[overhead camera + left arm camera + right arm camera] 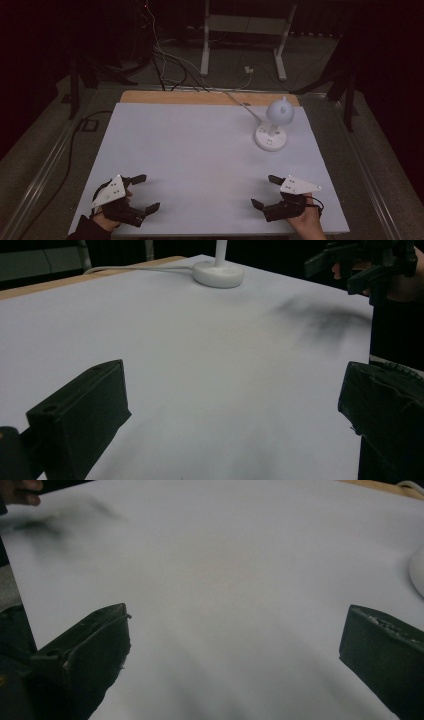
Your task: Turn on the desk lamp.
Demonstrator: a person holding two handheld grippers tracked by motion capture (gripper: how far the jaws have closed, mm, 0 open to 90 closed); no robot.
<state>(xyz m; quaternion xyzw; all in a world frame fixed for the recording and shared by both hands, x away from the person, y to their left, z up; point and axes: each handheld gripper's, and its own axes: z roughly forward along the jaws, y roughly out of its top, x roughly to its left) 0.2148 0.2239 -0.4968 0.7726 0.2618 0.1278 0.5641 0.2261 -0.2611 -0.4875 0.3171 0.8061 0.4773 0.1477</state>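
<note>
A small white desk lamp (273,125) stands on the white table top (200,150) at the back right, its round base (218,275) resting on the sheet and its white cord (240,101) running off the far edge. My left gripper (146,192) hovers near the front left corner, open, nothing between its jaws. My right gripper (266,191) is at the front right, open and empty too. In the left gripper view the right gripper (350,270) appears at the top right. Both grippers are well short of the lamp.
A strip of bare wood (200,97) edges the table's far side. Behind it stand the white legs of another desk (205,45), and cables (165,65) lie on the dark floor. A black cable (75,135) runs along the floor at the left.
</note>
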